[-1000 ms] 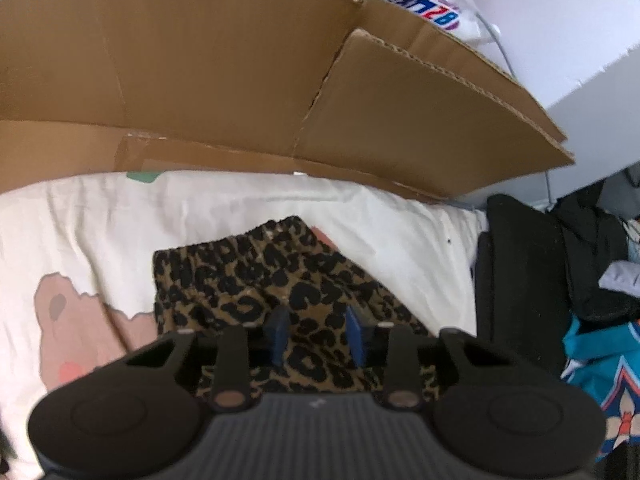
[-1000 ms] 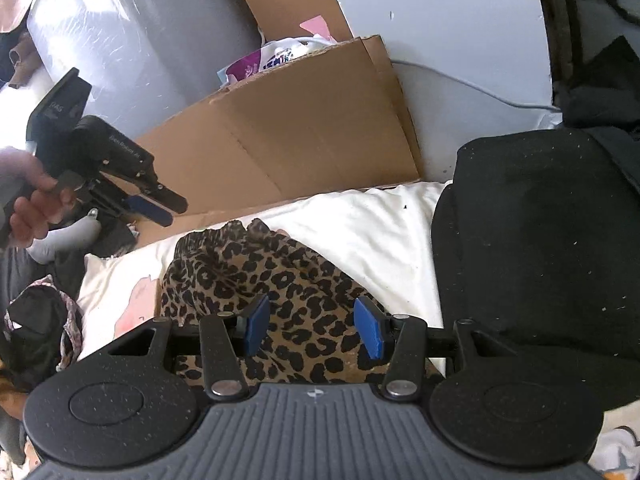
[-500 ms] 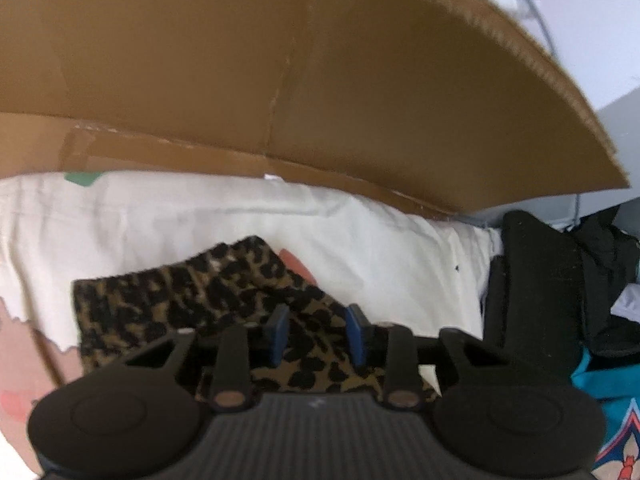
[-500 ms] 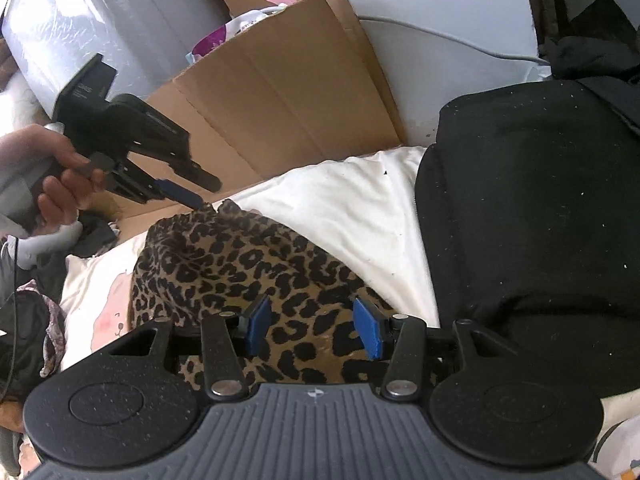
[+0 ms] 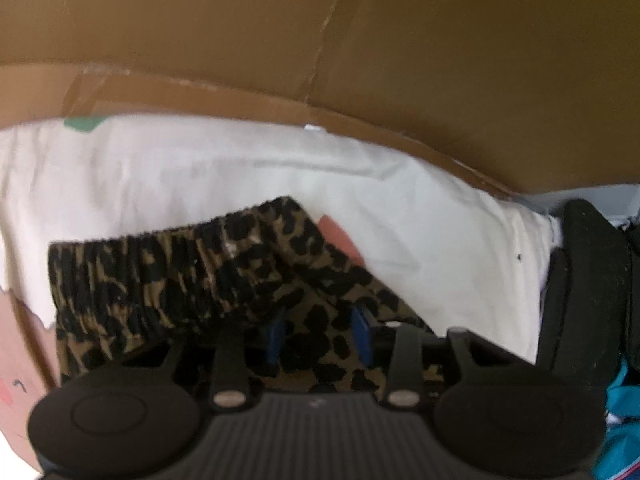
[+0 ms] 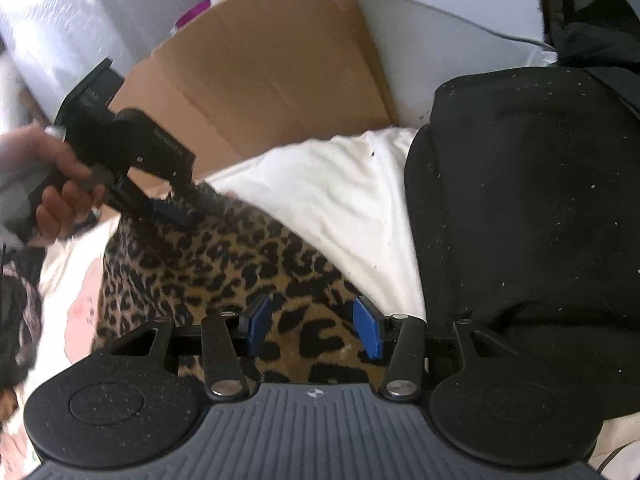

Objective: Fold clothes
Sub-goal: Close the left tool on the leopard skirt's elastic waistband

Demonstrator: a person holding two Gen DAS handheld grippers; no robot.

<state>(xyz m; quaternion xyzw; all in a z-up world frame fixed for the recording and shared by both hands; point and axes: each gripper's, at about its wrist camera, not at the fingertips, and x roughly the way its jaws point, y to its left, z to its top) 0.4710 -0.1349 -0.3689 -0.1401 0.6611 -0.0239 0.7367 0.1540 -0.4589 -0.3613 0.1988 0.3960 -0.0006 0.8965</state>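
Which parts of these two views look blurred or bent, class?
Left wrist view: the leopard-print garment and cardboard are smeared and soft, the cardboard edge bowed by the lens. Right wrist view: sharper near the right gripper; the hand is blurred.

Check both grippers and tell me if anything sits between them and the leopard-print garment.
Nothing visible does. The left gripper, jaws opening, is at the elastic waistband of the leopard-print garment with only that fabric between its pads. The right gripper hangs open directly over the same cloth. The cardboard and black cushion lie off to the sides.
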